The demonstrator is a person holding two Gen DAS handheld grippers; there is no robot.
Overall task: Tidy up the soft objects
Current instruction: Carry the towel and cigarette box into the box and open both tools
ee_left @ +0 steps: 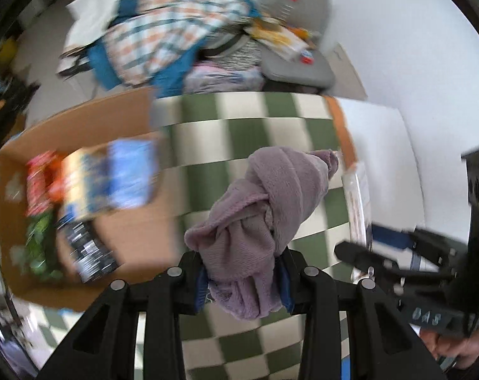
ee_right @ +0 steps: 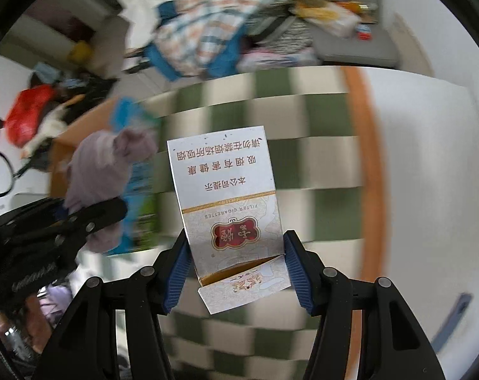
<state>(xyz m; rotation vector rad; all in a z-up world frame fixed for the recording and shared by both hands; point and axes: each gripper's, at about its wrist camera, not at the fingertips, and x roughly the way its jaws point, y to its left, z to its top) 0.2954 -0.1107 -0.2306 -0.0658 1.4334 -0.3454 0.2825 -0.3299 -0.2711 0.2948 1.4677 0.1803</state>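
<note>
Left gripper (ee_left: 242, 280) fingers clamp a limp, light purple cloth (ee_left: 258, 209) bunched mid-fold; right gripper (ee_right: 238, 272) fingers pinch a stiff, crushable cigarette pack (ee_right: 230, 209) by its sides.

Both wrist views look steeply down, close over the shared checkered cloth (ee_left: 255, 117) — side by side.

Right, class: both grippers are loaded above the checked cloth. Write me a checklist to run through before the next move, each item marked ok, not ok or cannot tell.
1. Left gripper shut on the purple cloth: ok.
2. Right gripper shut on the cigarette pack: ok.
3. Pack lid closed: not ok, flap hangs open.
4. Cardboard box has room: cannot tell, the view is blurred.
5. Grippers apart from each other: ok.
6. Cloth fully gathered: not ok, ends dangle.
</note>
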